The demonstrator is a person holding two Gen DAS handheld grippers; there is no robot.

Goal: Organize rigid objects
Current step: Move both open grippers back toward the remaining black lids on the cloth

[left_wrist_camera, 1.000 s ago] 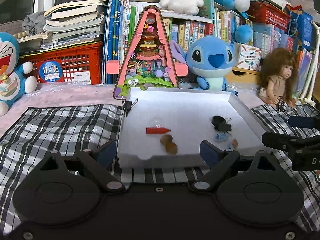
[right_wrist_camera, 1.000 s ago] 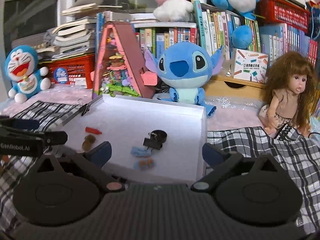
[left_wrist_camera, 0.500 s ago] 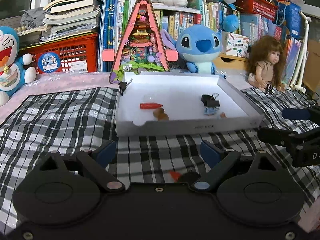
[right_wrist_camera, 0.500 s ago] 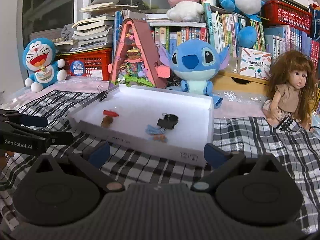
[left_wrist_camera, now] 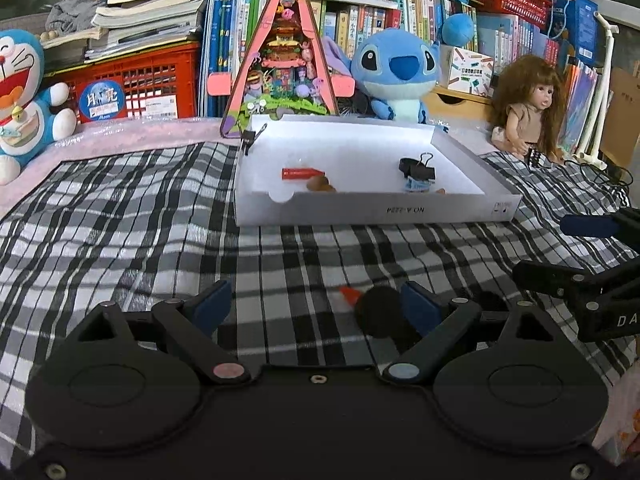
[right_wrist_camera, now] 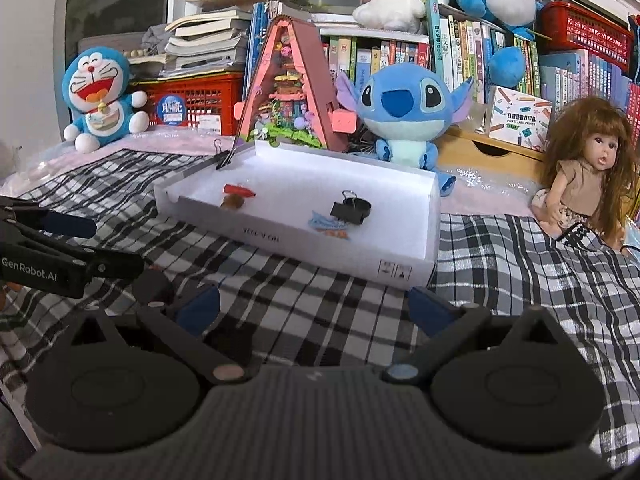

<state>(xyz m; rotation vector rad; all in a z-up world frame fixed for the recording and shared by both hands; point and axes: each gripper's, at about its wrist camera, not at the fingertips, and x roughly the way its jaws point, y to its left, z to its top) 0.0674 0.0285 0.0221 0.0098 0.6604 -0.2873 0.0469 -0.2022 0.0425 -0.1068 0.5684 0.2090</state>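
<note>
Left hand-held gripper (left_wrist_camera: 312,306): jaws spread wide, nothing clamped. A black round object (left_wrist_camera: 378,312) with an orange tip lies on the checked cloth (left_wrist_camera: 120,232) just inside the right fingertip; contact cannot be confirmed. Right hand-held gripper (right_wrist_camera: 314,306): jaws likewise spread wide, empty, with only cloth between them.

The white tray (left_wrist_camera: 376,212) sits beyond both grippers, long axis running left to right in the left wrist view, its near wall facing the grippers. Inside it:
- red marker (left_wrist_camera: 302,173), long axis roughly parallel to the near wall, tip pointing right;
- brown pieces (left_wrist_camera: 320,185) just beside the marker;
- black binder clip (left_wrist_camera: 418,168), handles raised (right half of the tray);
- small blue item (left_wrist_camera: 416,187) in front of that clip.

A second clip (left_wrist_camera: 250,136) grips the far left corner. Open cloth lies between the grippers and the near wall.
</note>
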